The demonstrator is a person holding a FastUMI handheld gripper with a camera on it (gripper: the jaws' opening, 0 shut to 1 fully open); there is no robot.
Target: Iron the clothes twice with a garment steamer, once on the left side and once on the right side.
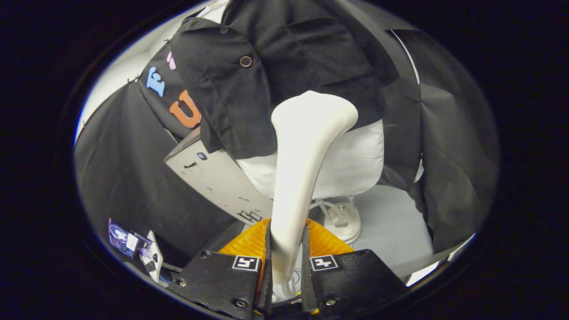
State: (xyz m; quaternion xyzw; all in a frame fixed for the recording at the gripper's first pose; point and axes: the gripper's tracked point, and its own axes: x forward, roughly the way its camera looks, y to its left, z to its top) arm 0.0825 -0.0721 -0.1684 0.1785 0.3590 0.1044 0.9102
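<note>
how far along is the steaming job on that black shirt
Done: the claw is shut on the garment steamer, so pickup is finished. In hand: the steamer's head sits at the lower hem of the black shirt, near the middle of the white mannequin. Left: one frame cannot show whether either pass, left side or right side, has been made.

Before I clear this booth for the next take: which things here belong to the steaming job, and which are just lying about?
Belongs to the job:
- garment steamer, its handle clamped between the fingers of the gripper
- black shirt on the white mannequin torso, just beyond the steamer head

Lying about:
- grey box beside the torso
- small blue packet
</note>
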